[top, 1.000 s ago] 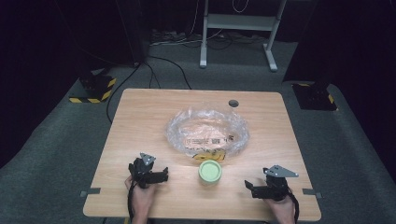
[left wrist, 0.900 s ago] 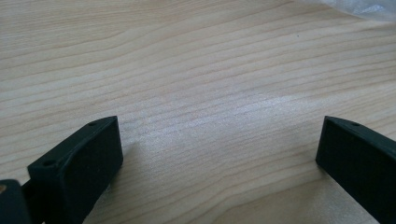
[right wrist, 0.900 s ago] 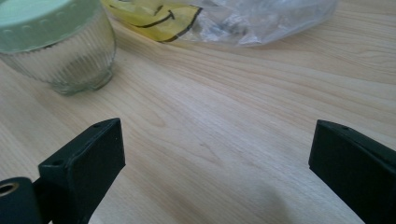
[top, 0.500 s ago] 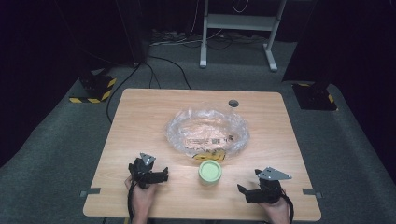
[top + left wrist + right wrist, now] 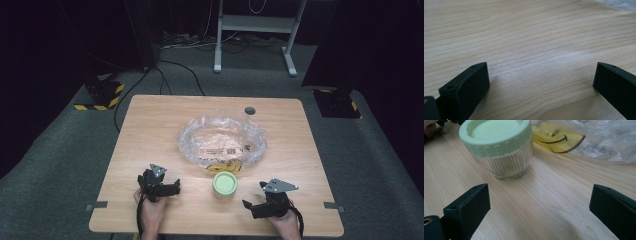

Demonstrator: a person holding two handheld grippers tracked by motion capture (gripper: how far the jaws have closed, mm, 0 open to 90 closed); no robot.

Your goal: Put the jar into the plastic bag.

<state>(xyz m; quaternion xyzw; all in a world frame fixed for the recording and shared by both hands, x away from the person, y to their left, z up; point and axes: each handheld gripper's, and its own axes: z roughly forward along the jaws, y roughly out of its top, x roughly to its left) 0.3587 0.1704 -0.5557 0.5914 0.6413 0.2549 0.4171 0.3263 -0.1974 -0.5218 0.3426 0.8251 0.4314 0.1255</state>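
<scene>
So the right gripper (image 5: 257, 207) has swung round toward the little green-lidded jar (image 5: 225, 184) since a second ago, jaws wide and empty, looks like it's lining up a grab. Jar sits on the bench (image 5: 150, 125) just in front of the plastic bag (image 5: 222, 140). The left gripper (image 5: 167, 189) hasn't budged, jaws wide too.

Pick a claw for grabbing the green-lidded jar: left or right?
Probably right. The right claw is open and angled toward the jar, which sits close ahead in its own view. The left claw is open too, but faces bare table.
</scene>
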